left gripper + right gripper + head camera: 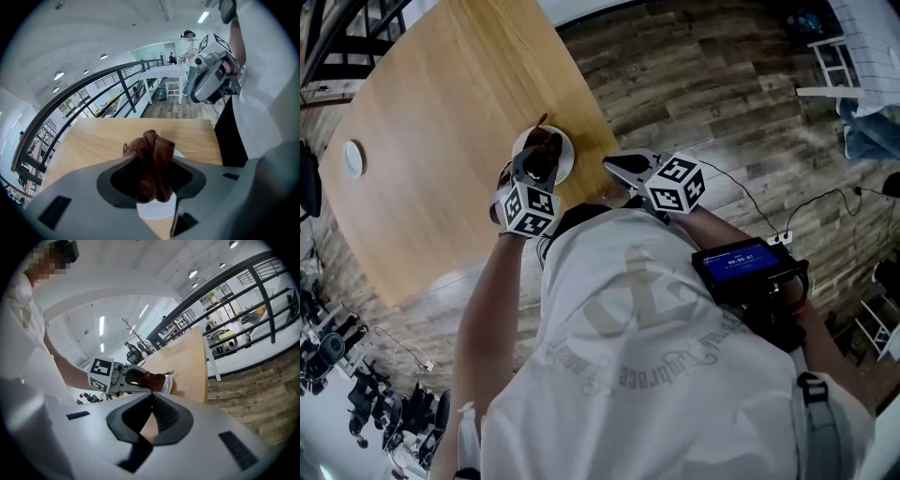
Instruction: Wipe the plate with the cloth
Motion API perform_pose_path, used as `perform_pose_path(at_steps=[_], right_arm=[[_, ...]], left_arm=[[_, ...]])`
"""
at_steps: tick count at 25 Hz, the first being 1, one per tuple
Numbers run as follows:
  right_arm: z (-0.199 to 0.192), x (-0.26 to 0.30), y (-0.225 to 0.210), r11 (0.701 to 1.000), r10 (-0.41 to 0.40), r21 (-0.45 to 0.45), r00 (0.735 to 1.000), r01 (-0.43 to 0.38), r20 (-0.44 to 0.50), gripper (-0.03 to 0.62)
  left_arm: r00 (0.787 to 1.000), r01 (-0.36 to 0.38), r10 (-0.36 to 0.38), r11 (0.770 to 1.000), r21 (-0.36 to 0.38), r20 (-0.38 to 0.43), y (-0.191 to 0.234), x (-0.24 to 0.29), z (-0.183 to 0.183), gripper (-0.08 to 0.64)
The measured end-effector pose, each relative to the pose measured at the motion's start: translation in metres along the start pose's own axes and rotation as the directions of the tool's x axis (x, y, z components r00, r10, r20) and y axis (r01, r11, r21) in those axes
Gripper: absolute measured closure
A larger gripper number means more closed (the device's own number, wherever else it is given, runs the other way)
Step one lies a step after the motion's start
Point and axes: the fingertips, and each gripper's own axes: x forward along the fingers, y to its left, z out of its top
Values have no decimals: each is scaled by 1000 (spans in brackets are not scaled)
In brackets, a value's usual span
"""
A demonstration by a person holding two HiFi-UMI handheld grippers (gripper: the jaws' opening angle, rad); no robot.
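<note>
A white plate (562, 161) sits near the front edge of the wooden table (441, 122). My left gripper (539, 169) hangs over it, shut on a bunched brown cloth (152, 161), and a sliver of the plate (157, 209) shows beneath the cloth. In the right gripper view the cloth (151, 379) rests against the plate (168, 384). My right gripper (623, 167) is off the table's edge, to the right of the plate, its jaws shut with nothing between them.
A small white disc (353, 157) lies at the table's far left. Wooden floor (741, 112) lies to the right, with cables and a power strip (781, 238). A black railing (93, 93) runs behind the table. A white table and a standing person (191, 56) are in the background.
</note>
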Motion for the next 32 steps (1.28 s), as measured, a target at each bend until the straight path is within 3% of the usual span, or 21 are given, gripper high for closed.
perform_pose_path(at_steps=[8,13,26,32], right_arm=[[-2,4,6,999,33,-11,999,-33,-5,579],[-1,3,5,1000,27,4,1000,-27,3,579],[1,-5,-13,998,-38,55,999,36,36,580],[4,-7,-15,997,-53,64,997,50,49,579]], left_arm=[[995,72,-72,997,2,70,-43,-17,24,390],[989,111,-110,994,-2,99,-48,-20,34,390],[995,66,-68,997,29,77,9,10,39,390],[1000,6,-5,1000,-16,12,42,14,26,390]])
